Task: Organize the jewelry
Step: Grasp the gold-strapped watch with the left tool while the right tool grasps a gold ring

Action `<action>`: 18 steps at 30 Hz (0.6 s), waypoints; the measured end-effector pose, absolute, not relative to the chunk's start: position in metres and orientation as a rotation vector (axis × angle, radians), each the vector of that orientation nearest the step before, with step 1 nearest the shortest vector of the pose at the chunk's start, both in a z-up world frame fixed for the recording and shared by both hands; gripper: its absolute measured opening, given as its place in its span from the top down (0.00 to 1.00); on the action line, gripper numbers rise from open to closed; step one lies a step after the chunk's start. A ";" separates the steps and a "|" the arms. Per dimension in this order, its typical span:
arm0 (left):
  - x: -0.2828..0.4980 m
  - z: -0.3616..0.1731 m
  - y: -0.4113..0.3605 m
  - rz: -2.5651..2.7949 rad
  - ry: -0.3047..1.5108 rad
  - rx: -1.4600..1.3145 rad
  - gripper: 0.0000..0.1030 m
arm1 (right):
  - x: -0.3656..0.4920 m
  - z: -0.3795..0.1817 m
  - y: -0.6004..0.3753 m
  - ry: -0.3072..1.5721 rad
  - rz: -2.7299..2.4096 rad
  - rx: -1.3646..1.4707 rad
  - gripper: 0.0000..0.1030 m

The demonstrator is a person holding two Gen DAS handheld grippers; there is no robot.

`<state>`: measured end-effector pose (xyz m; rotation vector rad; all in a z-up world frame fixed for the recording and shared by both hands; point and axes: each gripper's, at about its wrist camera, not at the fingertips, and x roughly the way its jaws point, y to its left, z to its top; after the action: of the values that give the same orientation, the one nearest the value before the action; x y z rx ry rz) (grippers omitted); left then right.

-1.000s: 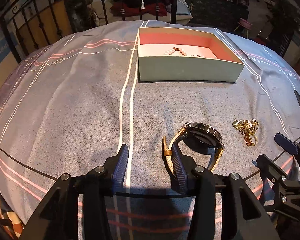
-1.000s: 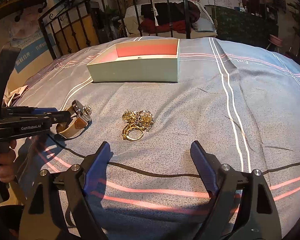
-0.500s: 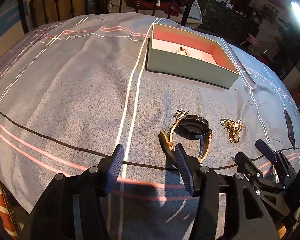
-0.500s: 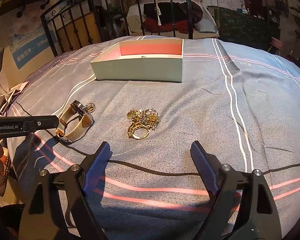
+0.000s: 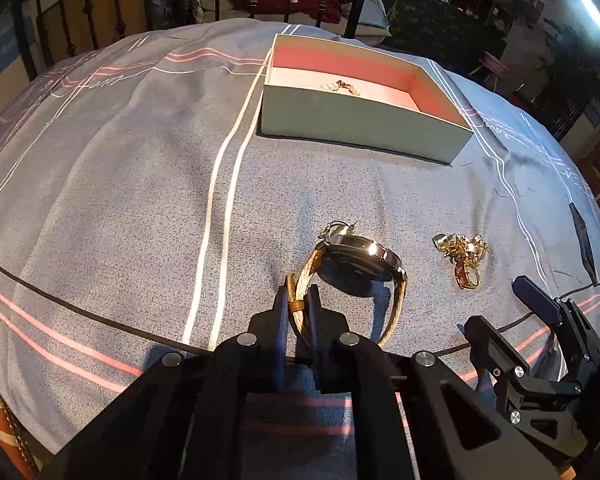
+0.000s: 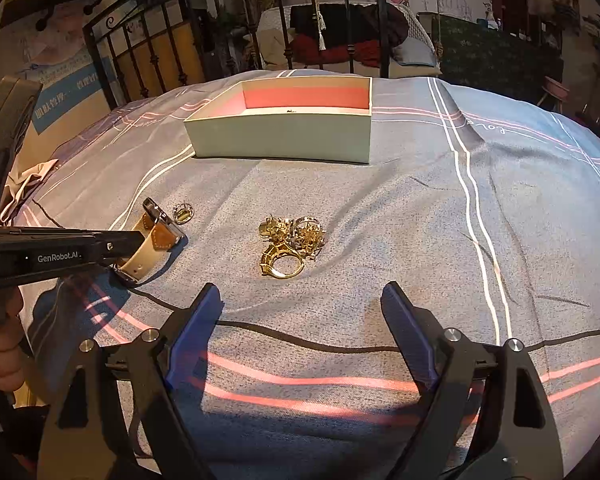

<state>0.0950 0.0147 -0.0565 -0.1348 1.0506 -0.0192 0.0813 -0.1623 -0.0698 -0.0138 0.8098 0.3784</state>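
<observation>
On the striped bedspread [image 5: 140,184], the open box [image 5: 360,120] is sitting well beyond the left gripper [image 5: 298,312], which is clamping the watch [image 5: 356,268] by its strap. The right gripper [image 6: 300,316] is hovering spread apart, just short of the gold rings [image 6: 288,246].

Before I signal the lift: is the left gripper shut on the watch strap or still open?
Shut on it. The left gripper has its blue pads pressed on both sides of the watch strap, no gap showing.

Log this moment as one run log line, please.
left gripper: shut on watch strap | right gripper: open, empty, near gold rings | box: open, some jewelry inside
</observation>
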 end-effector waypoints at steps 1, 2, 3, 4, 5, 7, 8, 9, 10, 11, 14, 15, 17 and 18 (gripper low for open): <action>0.094 -0.055 0.016 -0.025 1.036 -0.133 0.94 | 0.083 -0.070 -0.161 0.815 0.379 -0.011 0.20; 0.093 -0.054 0.017 -0.028 1.024 -0.137 0.94 | 0.084 -0.069 -0.160 0.820 0.378 -0.008 0.25; 0.092 -0.052 0.018 -0.030 1.012 -0.143 0.94 | 0.086 -0.069 -0.158 0.825 0.379 -0.007 0.33; 0.092 -0.051 0.019 -0.025 1.006 -0.137 0.94 | 0.088 -0.068 -0.156 0.833 0.380 -0.008 0.36; 0.091 -0.049 0.018 -0.018 0.998 -0.128 0.94 | 0.091 -0.068 -0.153 0.841 0.377 -0.010 0.40; 0.089 -0.045 0.016 -0.007 0.971 -0.096 0.94 | 0.096 -0.068 -0.148 0.849 0.372 -0.017 0.47; 0.088 -0.043 0.015 -0.006 0.957 -0.084 0.94 | 0.098 -0.069 -0.145 0.852 0.372 -0.026 0.50; 0.087 -0.040 0.014 -0.009 0.943 -0.078 0.94 | 0.100 -0.070 -0.142 0.859 0.370 -0.037 0.50; 0.087 -0.036 0.013 -0.009 0.931 -0.072 0.94 | 0.101 -0.071 -0.139 0.861 0.366 -0.050 0.51; 0.086 -0.034 0.011 -0.008 0.920 -0.059 0.94 | 0.102 -0.071 -0.137 0.861 0.364 -0.061 0.52; 0.084 -0.029 0.006 -0.003 0.891 -0.019 0.94 | 0.102 -0.071 -0.137 0.858 0.359 -0.077 0.75; 0.084 -0.028 0.005 -0.008 0.889 -0.021 0.94 | 0.102 -0.071 -0.139 0.864 0.366 -0.060 0.75; 0.084 -0.028 0.006 -0.019 0.896 -0.030 0.94 | 0.102 -0.071 -0.143 0.865 0.372 -0.040 0.75; 0.084 -0.028 0.006 -0.019 0.897 -0.031 0.94 | 0.101 -0.071 -0.143 0.863 0.374 -0.041 0.75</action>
<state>0.0843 0.0061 -0.0279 -0.0315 0.8972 -0.0187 0.1011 -0.1431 -0.0706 -0.0414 0.8625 0.3743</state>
